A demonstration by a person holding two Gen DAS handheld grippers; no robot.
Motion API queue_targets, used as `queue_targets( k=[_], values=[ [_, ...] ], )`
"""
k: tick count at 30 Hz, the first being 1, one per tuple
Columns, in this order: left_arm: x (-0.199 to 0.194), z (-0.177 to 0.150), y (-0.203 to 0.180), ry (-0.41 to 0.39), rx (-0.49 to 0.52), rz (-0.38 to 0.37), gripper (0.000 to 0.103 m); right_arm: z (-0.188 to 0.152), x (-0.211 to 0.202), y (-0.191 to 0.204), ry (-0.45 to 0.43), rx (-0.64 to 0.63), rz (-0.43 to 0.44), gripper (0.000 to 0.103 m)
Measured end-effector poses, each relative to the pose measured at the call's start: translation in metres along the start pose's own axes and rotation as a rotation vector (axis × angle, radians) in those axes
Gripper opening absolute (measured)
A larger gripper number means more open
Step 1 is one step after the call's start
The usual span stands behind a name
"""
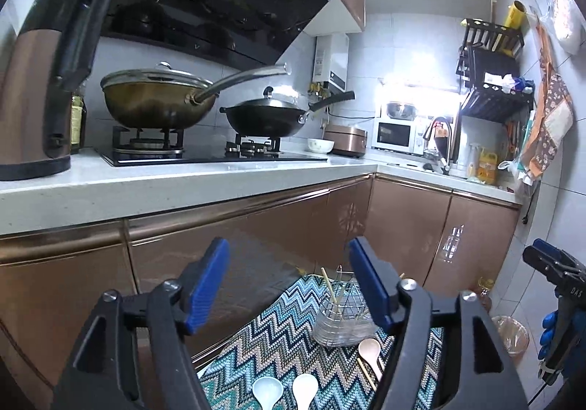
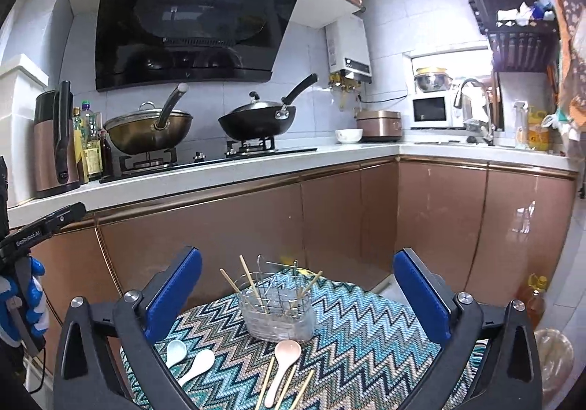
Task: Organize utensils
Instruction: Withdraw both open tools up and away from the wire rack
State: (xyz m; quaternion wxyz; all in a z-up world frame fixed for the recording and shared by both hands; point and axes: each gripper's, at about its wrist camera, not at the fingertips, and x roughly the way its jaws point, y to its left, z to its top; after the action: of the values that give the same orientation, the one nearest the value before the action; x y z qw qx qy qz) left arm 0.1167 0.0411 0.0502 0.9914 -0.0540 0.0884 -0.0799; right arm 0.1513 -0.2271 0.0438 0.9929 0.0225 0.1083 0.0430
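A clear utensil holder with a wire insert (image 2: 277,311) stands on a zigzag-patterned mat (image 2: 366,329); several wooden chopsticks (image 2: 250,280) stick out of it. In front of it lie a pink spoon (image 2: 282,366), loose chopsticks (image 2: 289,388), a white spoon (image 2: 199,364) and a pale blue spoon (image 2: 175,351). My right gripper (image 2: 297,296) is open and empty above the mat. My left gripper (image 1: 289,285) is open and empty; below it show the holder (image 1: 340,314), pink spoon (image 1: 370,351), white spoon (image 1: 304,388) and pale blue spoon (image 1: 267,391).
Bronze cabinets (image 2: 227,226) and a white counter (image 2: 219,172) rise behind the mat, with two woks (image 2: 256,120) on a stove and a kettle (image 2: 55,150). An oil bottle (image 2: 534,300) and a bin (image 2: 553,355) sit on the floor at right.
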Motion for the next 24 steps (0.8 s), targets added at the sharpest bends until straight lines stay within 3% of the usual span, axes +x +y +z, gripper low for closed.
queue_targets(
  k=[7,24],
  values=[
    [-0.028,0.003,0.006,-0.022,-0.014,-0.005,0.076,0.004,-0.038,0.005,-0.055,-0.001,-0.021,0.103],
    [-0.068,-0.002,0.019,-0.053,-0.043,-0.009,0.078,0.005,-0.080,0.028,-0.018,-0.057,-0.124,0.103]
  ],
)
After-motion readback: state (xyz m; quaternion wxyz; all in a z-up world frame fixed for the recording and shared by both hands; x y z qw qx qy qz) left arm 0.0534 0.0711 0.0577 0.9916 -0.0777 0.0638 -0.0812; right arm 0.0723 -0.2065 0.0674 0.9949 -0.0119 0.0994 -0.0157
